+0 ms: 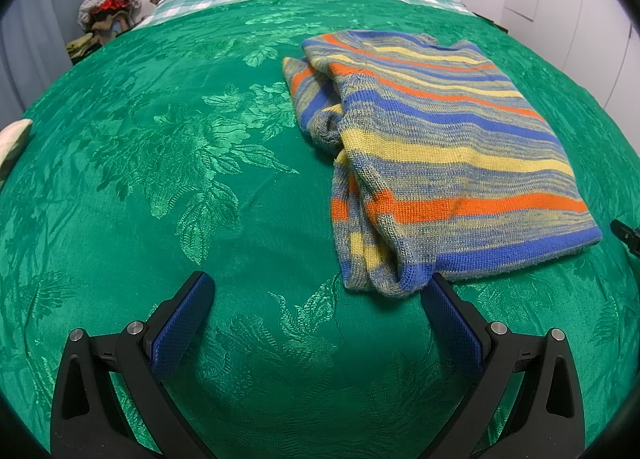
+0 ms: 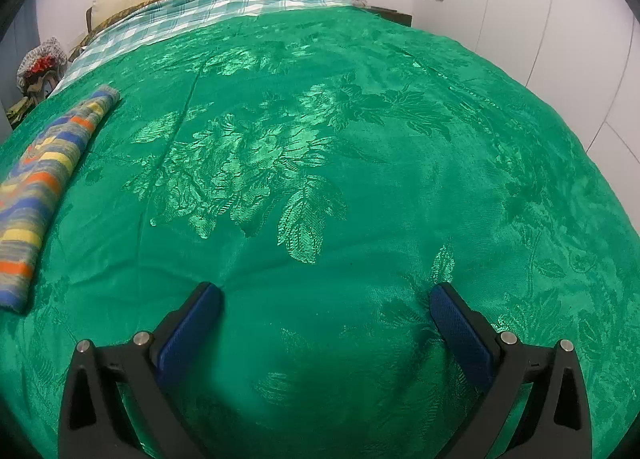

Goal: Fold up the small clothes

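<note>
The striped knit sweater [image 1: 440,147] is seen lying partly folded on the green bedspread [image 1: 180,179], toward its near edge, with a sleeve bunched along the left side. The left gripper [image 1: 320,291] is held with jaws wide and empty, its right finger just beside the sweater's near corner. The right gripper [image 2: 326,295] is likewise spread wide over bare bedspread, well apart from the sweater. If only the top knit layer is pinched, the fold is likely to be dragged open; the slick bedspread may also be caught.
</note>
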`<state>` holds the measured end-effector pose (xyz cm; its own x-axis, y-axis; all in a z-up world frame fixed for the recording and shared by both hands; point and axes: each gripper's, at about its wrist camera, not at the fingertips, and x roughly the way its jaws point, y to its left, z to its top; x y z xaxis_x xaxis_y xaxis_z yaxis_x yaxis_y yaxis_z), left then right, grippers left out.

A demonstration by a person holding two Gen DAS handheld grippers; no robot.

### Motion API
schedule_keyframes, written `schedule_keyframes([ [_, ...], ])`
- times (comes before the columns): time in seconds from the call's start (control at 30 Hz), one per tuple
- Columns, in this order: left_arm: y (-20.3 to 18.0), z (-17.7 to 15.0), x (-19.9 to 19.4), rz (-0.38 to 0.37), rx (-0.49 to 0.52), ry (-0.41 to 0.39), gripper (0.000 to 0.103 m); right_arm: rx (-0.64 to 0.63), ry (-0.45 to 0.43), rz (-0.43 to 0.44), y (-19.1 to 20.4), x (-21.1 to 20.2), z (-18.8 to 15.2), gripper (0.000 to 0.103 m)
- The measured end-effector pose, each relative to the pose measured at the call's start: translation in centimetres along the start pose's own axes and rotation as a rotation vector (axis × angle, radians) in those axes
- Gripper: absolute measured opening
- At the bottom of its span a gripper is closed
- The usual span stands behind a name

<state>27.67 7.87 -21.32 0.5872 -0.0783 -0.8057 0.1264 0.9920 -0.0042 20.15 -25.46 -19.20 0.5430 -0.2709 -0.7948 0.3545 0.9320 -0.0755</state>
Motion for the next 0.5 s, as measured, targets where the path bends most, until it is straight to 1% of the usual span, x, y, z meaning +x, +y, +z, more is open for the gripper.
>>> schedule_keyframes([
  [0.5, 0.06, -0.03, 0.05, 0.002, 0.002, 0.002, 0.103, 0.001, -0.003, 0.0, 0.03, -0.06, -0.07, 0.103],
])
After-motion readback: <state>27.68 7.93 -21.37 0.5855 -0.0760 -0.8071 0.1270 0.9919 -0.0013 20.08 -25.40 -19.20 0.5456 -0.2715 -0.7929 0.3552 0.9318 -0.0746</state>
